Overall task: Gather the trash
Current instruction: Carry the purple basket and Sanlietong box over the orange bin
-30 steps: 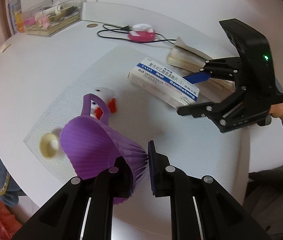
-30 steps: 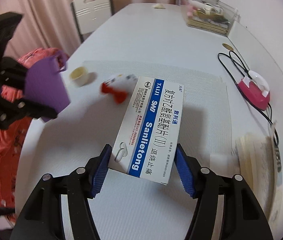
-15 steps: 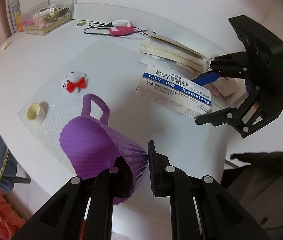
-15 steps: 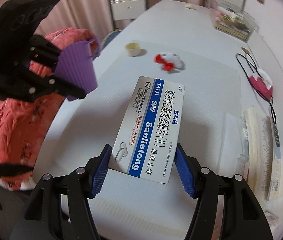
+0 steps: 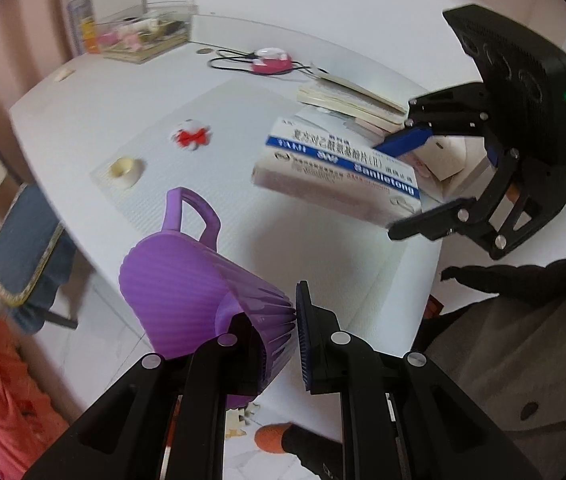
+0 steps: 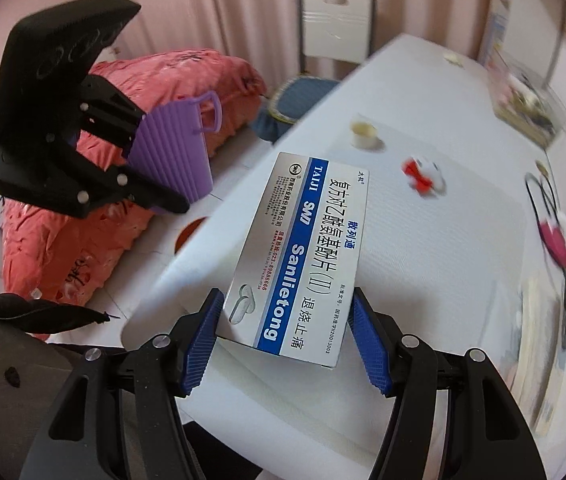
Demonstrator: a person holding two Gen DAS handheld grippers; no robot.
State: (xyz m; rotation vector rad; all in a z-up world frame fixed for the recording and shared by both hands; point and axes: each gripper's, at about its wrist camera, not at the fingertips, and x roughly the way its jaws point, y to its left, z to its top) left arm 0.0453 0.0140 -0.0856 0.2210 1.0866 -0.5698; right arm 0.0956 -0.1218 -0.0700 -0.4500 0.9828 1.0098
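My left gripper (image 5: 281, 344) is shut on the rim of a purple ribbed basket (image 5: 187, 284) with a loop handle, held out past the table's near edge. The same purple basket (image 6: 173, 152) shows at upper left in the right wrist view, in the left gripper (image 6: 155, 184). My right gripper (image 6: 283, 334) is shut on a white and blue medicine box (image 6: 307, 248), lifted above the white table (image 6: 443, 260). In the left wrist view that medicine box (image 5: 335, 170) hangs in the right gripper (image 5: 411, 180) at the right, level with the basket's mouth.
On the table's mat lie a small roll of tape (image 5: 125, 168), a white toy with a red bow (image 5: 190, 136), a stack of books (image 5: 347, 100), a pink corded device (image 5: 269, 60) and a clear box (image 5: 143, 36). A blue-cushioned chair (image 6: 303, 92) and pink bedding (image 6: 95, 216) stand beside the table.
Both grippers have drawn back from the table and risen, each keeping its load. The basket now hangs off the table's edge over the floor. The box has lifted off the mat.
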